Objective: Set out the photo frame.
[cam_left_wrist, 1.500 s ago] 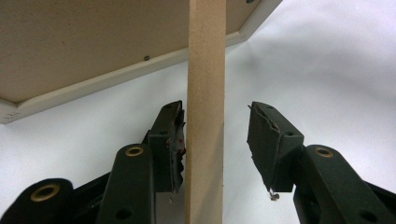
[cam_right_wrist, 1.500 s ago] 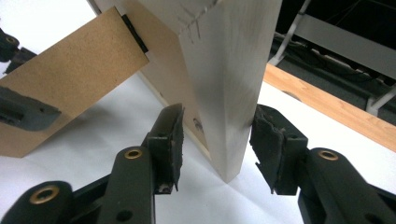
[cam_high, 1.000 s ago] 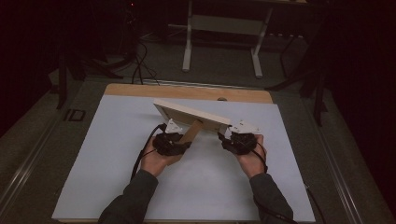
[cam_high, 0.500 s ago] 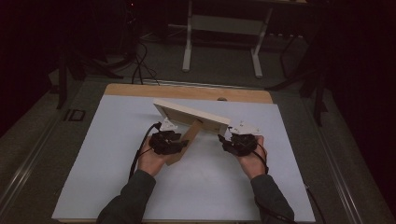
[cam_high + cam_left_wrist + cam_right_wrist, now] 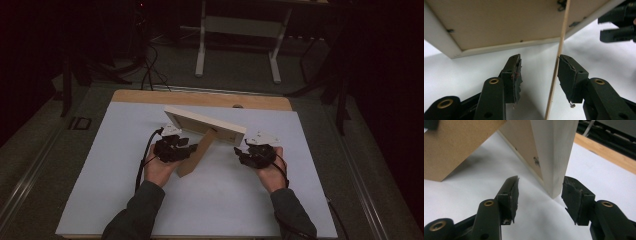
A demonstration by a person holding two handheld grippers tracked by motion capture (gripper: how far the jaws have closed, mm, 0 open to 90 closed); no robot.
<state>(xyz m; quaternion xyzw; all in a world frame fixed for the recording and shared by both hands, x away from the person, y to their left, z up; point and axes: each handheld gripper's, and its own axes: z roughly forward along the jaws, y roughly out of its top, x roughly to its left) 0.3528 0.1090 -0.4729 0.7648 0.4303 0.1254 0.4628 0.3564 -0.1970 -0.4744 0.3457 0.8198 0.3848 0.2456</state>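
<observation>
A pale wooden picture frame [image 5: 205,125] stands tilted on the white sheet, its brown back [image 5: 499,22] toward me, propped by its fold-out cardboard stand [image 5: 197,155]. My left gripper [image 5: 187,149] is at that stand. The stand's thin edge [image 5: 556,75] runs between the open jaws of the left gripper [image 5: 540,72], close to the right-hand pad [image 5: 569,77]; these jaws have just been opening. My right gripper [image 5: 240,152] sits at the frame's right end. The jaws of the right gripper [image 5: 540,192] are open, with the frame's lower corner [image 5: 554,157] just ahead of the gap, unpressed.
The white sheet [image 5: 125,200] covers a wooden tabletop whose bare strip [image 5: 200,97] shows at the far edge. Beyond it on the dark floor stand white metal legs [image 5: 240,50] and loose cables [image 5: 150,65]. Black cables trail from both grippers along my forearms.
The left hand has shifted slightly beside the stand. The frame and the right hand hold their places.
</observation>
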